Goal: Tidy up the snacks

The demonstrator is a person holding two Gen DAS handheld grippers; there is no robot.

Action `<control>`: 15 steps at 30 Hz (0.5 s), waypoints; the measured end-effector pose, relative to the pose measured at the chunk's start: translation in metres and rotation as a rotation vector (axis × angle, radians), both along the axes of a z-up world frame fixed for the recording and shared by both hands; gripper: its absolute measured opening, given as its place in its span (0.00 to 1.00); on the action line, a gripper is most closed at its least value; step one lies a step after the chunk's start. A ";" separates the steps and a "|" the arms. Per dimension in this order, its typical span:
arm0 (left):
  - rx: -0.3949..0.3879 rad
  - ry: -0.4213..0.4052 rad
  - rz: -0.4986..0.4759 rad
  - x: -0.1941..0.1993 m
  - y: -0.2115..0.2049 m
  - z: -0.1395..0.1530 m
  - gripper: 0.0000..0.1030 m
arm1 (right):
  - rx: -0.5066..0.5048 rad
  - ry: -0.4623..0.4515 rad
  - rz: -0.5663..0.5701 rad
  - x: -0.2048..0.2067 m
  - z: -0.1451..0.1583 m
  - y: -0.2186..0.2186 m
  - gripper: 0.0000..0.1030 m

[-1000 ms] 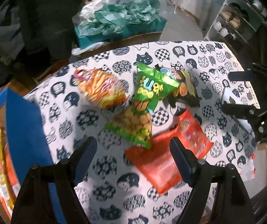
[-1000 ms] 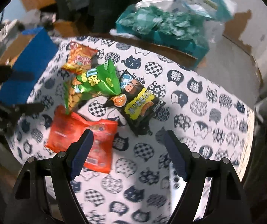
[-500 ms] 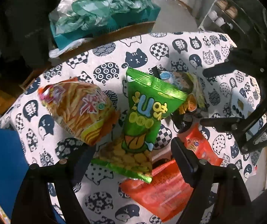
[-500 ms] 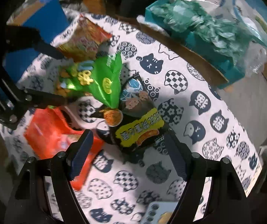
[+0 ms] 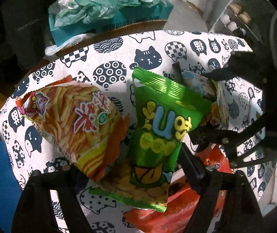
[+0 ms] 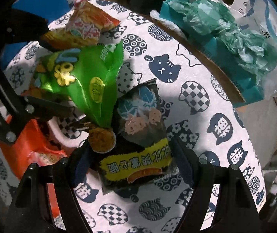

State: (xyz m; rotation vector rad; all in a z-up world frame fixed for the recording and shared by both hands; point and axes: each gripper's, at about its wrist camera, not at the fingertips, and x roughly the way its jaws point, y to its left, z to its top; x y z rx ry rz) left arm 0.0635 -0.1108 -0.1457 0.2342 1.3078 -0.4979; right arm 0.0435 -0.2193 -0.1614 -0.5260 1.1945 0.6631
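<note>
We see a glossy green snack bag (image 5: pixel 157 136) lying mid-bench on the cat-print cloth (image 5: pixel 109 58), overlapping a black packet with a yellow band (image 6: pixel 136 155) at its 3 o'clock and an orange-red pouch (image 5: pixel 167 213) at 6; a chip bag (image 5: pixel 74 122) sits at 9. The left tool (image 5: pixel 130 170) points steeply down, jaws closing around the green bag's lower end — pads not yet pressing. The right tool (image 6: pixel 130 161) stands apart, straddling the black packet. The bench edge curves at 12 — bare cloth lies at 1 o'clock.
</note>
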 end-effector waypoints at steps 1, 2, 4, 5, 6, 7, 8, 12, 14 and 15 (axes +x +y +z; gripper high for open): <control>0.005 -0.005 -0.002 0.001 0.000 0.000 0.61 | -0.001 0.002 -0.005 0.001 -0.001 0.000 0.73; 0.010 -0.007 -0.011 0.000 0.000 0.000 0.52 | 0.000 0.004 -0.007 0.001 -0.002 0.000 0.70; 0.009 -0.005 -0.030 -0.004 0.000 0.002 0.42 | -0.003 -0.004 -0.027 0.003 -0.001 -0.002 0.61; 0.012 -0.015 -0.031 -0.006 -0.001 0.003 0.39 | 0.003 0.003 -0.042 0.003 0.000 -0.003 0.59; 0.016 -0.028 -0.032 -0.008 -0.001 0.005 0.37 | 0.006 0.006 -0.062 0.004 0.001 -0.005 0.56; 0.022 -0.041 -0.035 -0.010 -0.001 0.007 0.35 | 0.008 0.007 -0.083 0.004 0.002 -0.007 0.56; 0.029 -0.054 -0.038 -0.013 -0.002 0.010 0.33 | 0.013 0.013 -0.104 0.005 0.003 -0.010 0.56; 0.031 -0.079 -0.036 -0.024 -0.001 0.020 0.32 | 0.007 0.016 -0.167 0.000 0.004 -0.021 0.55; 0.028 -0.099 -0.038 -0.030 -0.001 0.027 0.32 | 0.010 0.014 -0.193 -0.004 0.007 -0.024 0.55; 0.027 -0.109 -0.038 -0.033 -0.001 0.031 0.32 | 0.010 0.009 -0.209 -0.006 0.010 -0.025 0.55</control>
